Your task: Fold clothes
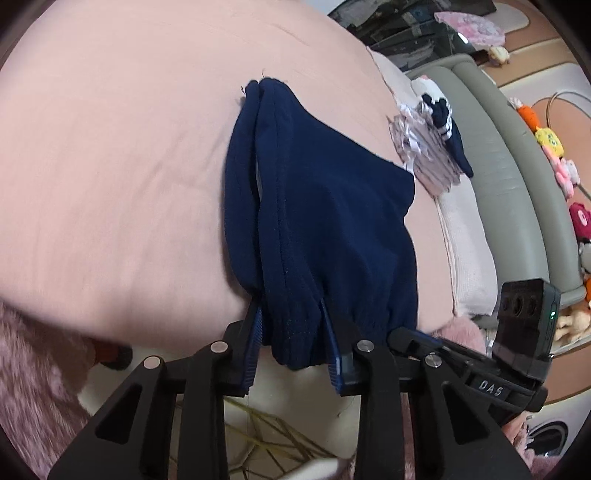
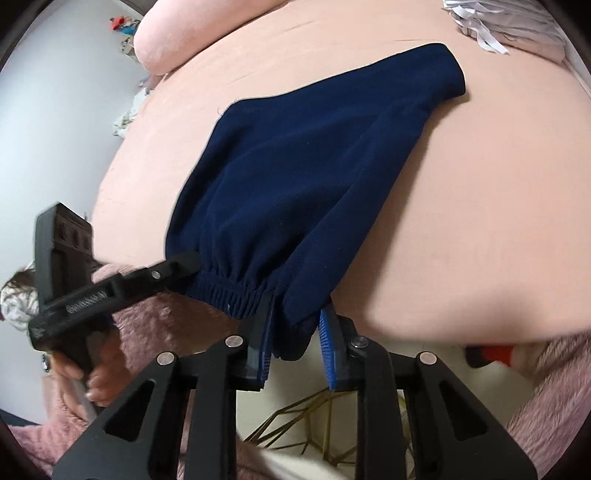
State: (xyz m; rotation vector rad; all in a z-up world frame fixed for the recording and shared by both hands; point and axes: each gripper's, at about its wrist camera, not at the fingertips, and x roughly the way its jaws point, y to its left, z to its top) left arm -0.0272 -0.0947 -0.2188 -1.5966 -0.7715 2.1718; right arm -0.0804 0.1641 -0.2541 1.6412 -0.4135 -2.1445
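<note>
Navy blue shorts [image 1: 325,206] lie on a pink bed sheet [image 1: 110,166], the elastic waistband toward me at the bed's near edge. My left gripper [image 1: 290,332] is shut on one end of the waistband. My right gripper [image 2: 297,328] is shut on the other end of the waistband; the shorts [image 2: 303,162] stretch away from it across the sheet [image 2: 461,221]. Each gripper shows in the other's view: the right one at the lower right of the left wrist view [image 1: 402,338], the left one [image 2: 192,264] at the left of the right wrist view.
A pile of pale striped and navy clothes [image 1: 428,147] lies beyond the shorts near the grey bed frame [image 1: 491,147]. Plush toys [image 1: 554,147] line the far right. A pink pillow [image 2: 177,33] sits at the back left. Pink fuzzy fabric [image 2: 147,325] lies below the bed edge.
</note>
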